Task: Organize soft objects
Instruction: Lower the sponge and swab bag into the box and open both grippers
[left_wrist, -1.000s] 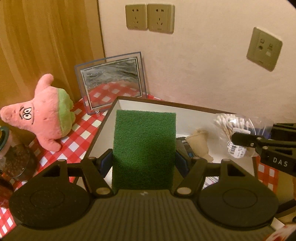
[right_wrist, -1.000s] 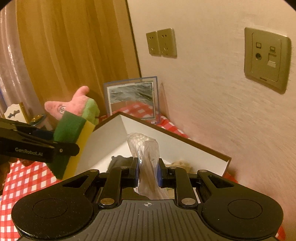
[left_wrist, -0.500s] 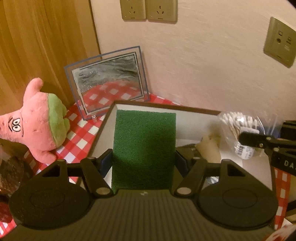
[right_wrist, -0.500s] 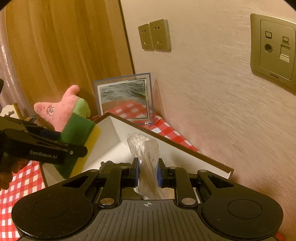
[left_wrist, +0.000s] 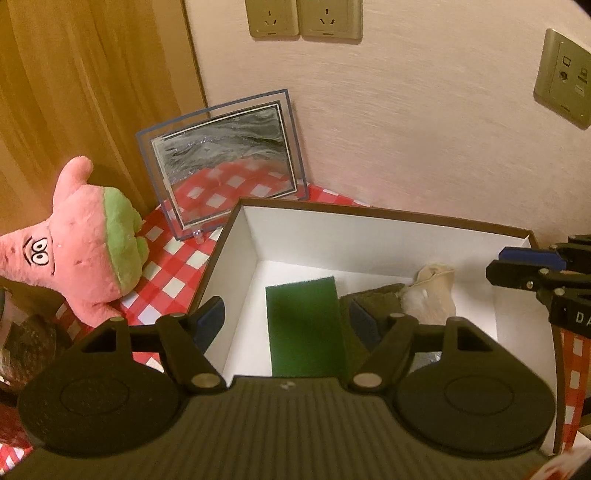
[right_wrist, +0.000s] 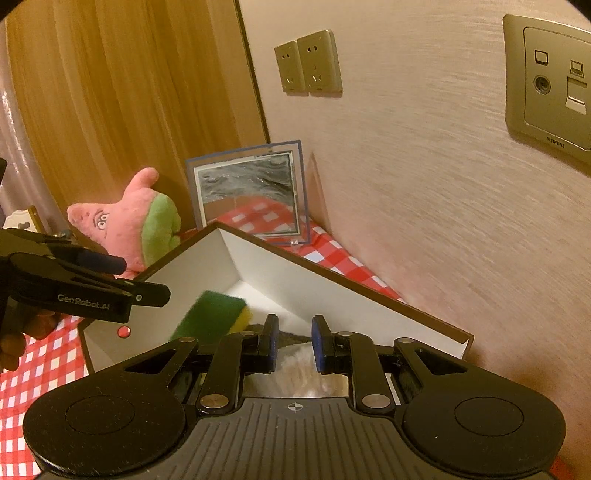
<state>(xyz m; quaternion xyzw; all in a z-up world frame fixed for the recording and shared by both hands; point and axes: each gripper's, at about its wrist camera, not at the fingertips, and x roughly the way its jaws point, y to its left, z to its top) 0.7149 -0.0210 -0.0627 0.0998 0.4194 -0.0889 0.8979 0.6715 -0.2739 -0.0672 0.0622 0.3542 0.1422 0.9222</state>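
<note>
Left wrist view: the left claw (left_wrist: 284, 310) is spread about as wide as it goes. Its jaws have just been opening, and the pads aren't touching anything. The green sponge (left_wrist: 304, 325) is lined up between the two fingers but sits lower, down inside the box, clear of both pads, so it's been released.

The right claw (right_wrist: 295, 332) has only a narrow gap. Nothing looks pinched between its blue pads. There's something pale and crinkly, too blurred to name, showing low down in that gap. I can't tell if it touches the pads.

The counter (left_wrist: 173, 273) has a red and white checked cloth. The big white box (left_wrist: 369, 218) with a dark rim stands on it against the wall, and both claws hang over its open top. In the box, the sponge is toward the left wall. From the right wrist view it's smeared and you can see its yellow side. Just right of it is a dark cloth (left_wrist: 373, 299), then a beige soft bundle (left_wrist: 428, 291) touching that.

The pink star plush (left_wrist: 85, 243) is outside the box on the counter, to its left, and a glass picture frame (left_wrist: 221, 162) stands in the corner behind.
</note>
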